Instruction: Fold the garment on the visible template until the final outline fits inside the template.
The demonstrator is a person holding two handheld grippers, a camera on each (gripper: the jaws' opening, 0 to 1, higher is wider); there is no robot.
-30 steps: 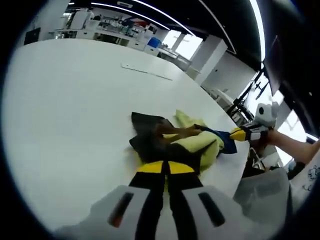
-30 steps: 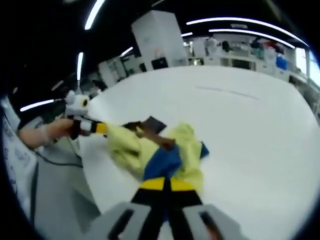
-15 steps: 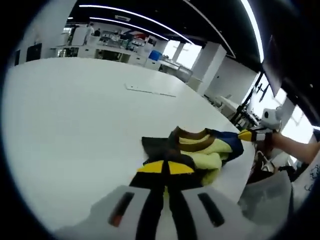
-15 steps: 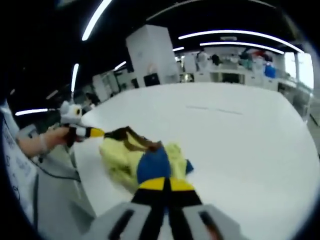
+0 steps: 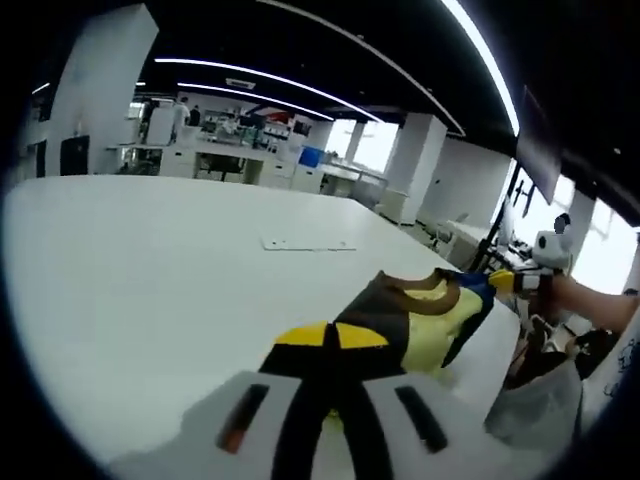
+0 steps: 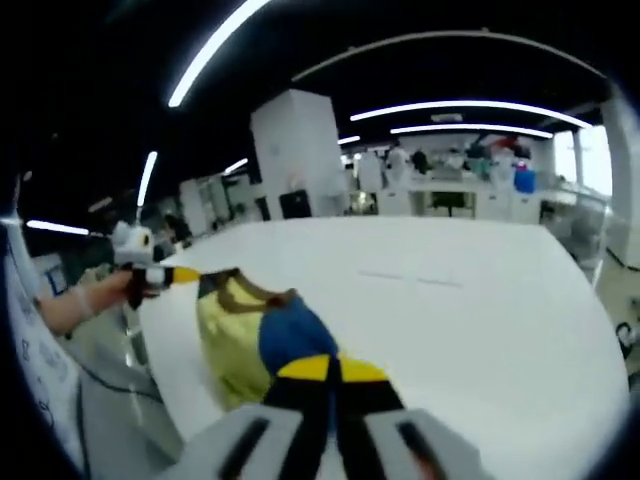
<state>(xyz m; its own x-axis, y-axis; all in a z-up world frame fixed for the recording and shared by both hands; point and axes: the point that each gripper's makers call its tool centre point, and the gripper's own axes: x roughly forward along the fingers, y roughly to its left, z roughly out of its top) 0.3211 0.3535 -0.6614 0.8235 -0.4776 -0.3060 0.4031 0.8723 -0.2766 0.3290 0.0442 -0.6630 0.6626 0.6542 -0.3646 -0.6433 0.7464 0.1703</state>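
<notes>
Between the two pairs of tongs, left tongs (image 5: 332,338) and right tongs (image 6: 328,368) each closed on an edge, the yellow, blue and brown garment (image 5: 420,315) hangs stretched above the white tabletop (image 5: 150,270). No fold seems made yet; a faint outline (image 5: 307,243) lies farther.

Ahead of my fingers a broad white table (image 5: 150,260) runs toward a large open hall. Long light strips (image 6: 215,50) curve across the dark ceiling (image 5: 330,40). White square pillars (image 6: 295,155) stand beyond, with cluttered benches (image 5: 230,160) and bright windows (image 5: 375,145) behind them.
</notes>
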